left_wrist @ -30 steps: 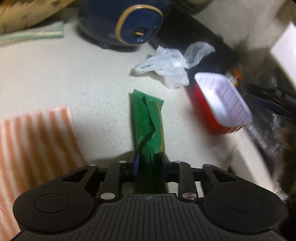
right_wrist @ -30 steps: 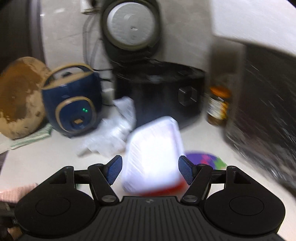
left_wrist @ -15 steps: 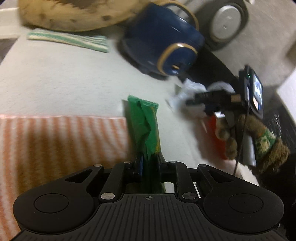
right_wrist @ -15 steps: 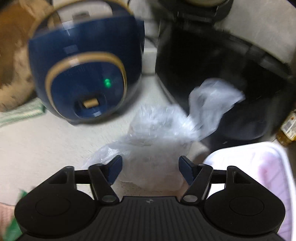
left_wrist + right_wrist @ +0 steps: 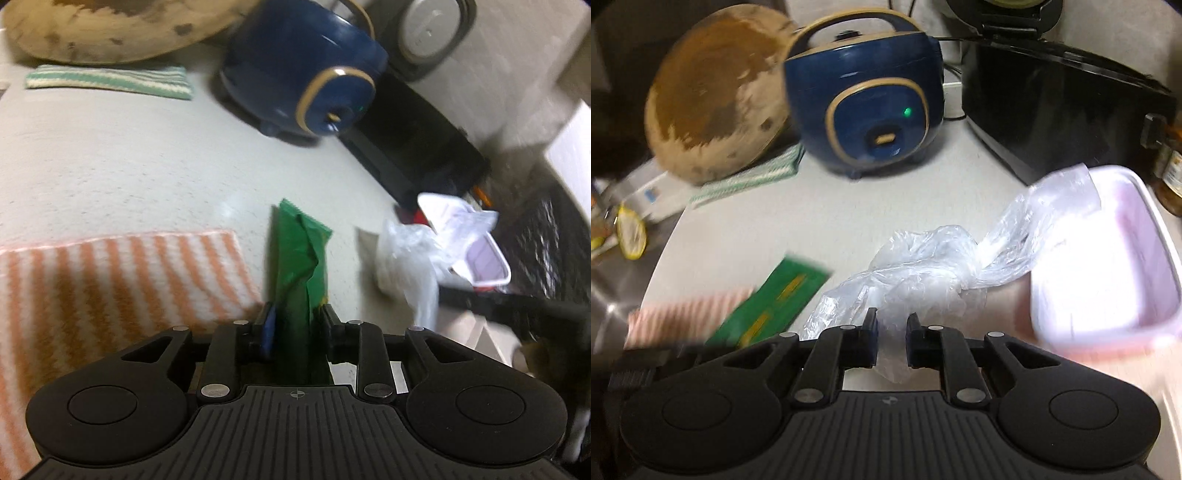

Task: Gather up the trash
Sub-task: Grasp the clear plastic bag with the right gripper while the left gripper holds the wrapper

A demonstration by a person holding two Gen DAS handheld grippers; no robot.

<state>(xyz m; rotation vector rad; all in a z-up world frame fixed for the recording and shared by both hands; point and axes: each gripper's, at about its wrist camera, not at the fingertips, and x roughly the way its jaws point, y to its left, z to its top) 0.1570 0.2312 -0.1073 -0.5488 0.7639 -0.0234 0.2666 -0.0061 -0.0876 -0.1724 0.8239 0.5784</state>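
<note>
My left gripper [image 5: 295, 325] is shut on a green snack wrapper [image 5: 299, 254] that sticks out forward above the counter. The wrapper also shows in the right wrist view [image 5: 775, 299], at lower left. My right gripper [image 5: 891, 328] is shut on a crumpled clear plastic bag [image 5: 923, 269], whose loose end drapes over the rim of a white-lined red container [image 5: 1108, 258] at the right. The bag [image 5: 410, 251] and the container [image 5: 484, 254] also show at the right of the left wrist view.
A navy rice cooker [image 5: 868, 110] stands at the back, a black appliance [image 5: 1052, 103] to its right, a round wooden board [image 5: 716, 110] to its left. An orange-striped cloth [image 5: 110, 288] lies at the left, a green-striped cloth [image 5: 107, 79] behind it. A jar [image 5: 1171, 170] stands far right.
My right gripper has closed on the plastic bag and drawn it back toward the container. My left gripper still holds the green wrapper and has swung slightly.
</note>
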